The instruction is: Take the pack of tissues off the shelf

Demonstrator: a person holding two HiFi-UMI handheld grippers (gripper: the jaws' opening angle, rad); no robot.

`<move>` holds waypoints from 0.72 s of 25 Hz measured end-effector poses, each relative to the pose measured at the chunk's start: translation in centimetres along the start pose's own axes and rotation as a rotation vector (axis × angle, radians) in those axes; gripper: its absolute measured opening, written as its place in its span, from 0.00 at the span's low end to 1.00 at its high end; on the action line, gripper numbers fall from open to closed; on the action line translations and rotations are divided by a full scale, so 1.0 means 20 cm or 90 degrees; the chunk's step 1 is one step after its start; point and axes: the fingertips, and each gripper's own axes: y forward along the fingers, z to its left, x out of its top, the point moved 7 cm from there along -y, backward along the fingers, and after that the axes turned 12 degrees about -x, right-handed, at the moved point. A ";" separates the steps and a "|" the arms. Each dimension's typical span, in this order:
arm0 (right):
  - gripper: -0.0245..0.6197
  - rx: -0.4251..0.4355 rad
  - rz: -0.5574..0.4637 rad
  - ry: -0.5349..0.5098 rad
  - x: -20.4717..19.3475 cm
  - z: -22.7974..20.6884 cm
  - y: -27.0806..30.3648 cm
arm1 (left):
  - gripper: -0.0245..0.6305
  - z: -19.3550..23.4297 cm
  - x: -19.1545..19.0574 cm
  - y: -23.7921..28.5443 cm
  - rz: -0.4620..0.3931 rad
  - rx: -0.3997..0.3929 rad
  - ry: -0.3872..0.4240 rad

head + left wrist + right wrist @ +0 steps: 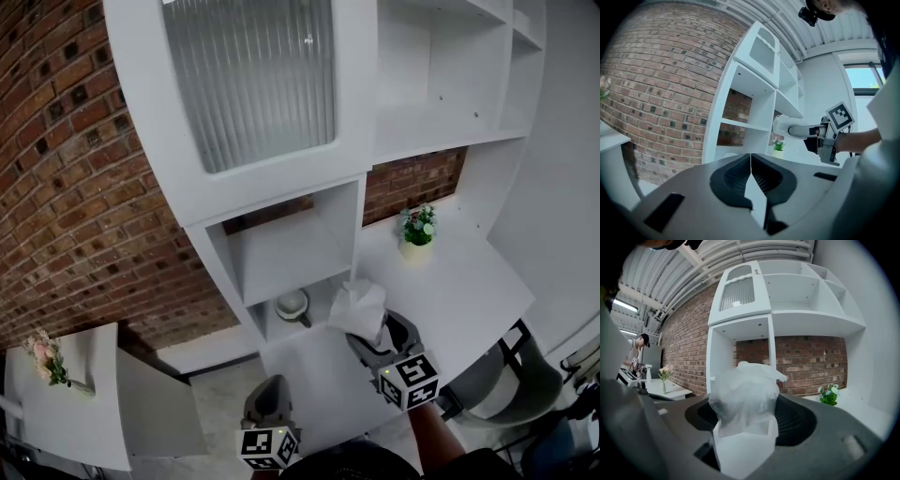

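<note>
The left tongs (751,161) are shut tight with nothing in them, low and close to the person. The right tongs (746,420) hold the pack of tissues (745,390), squeezing it from both sides. The pack is out of the white shelf (281,192), up in the air over the white worktop (459,281), just in front of the low cubby (272,323). A small round thing (292,305) sits in that cubby. Farther back, a little flower pot (417,231) stands by the brick wall (75,187).

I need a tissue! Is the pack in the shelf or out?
Out. The right gripper holds the tissue pack between its jaws, in front of the shelf, not inside it.
</note>
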 end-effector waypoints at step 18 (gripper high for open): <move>0.55 -0.019 0.071 0.015 -0.28 -0.09 -0.12 | 0.06 -0.15 -0.10 0.11 0.034 -0.041 0.011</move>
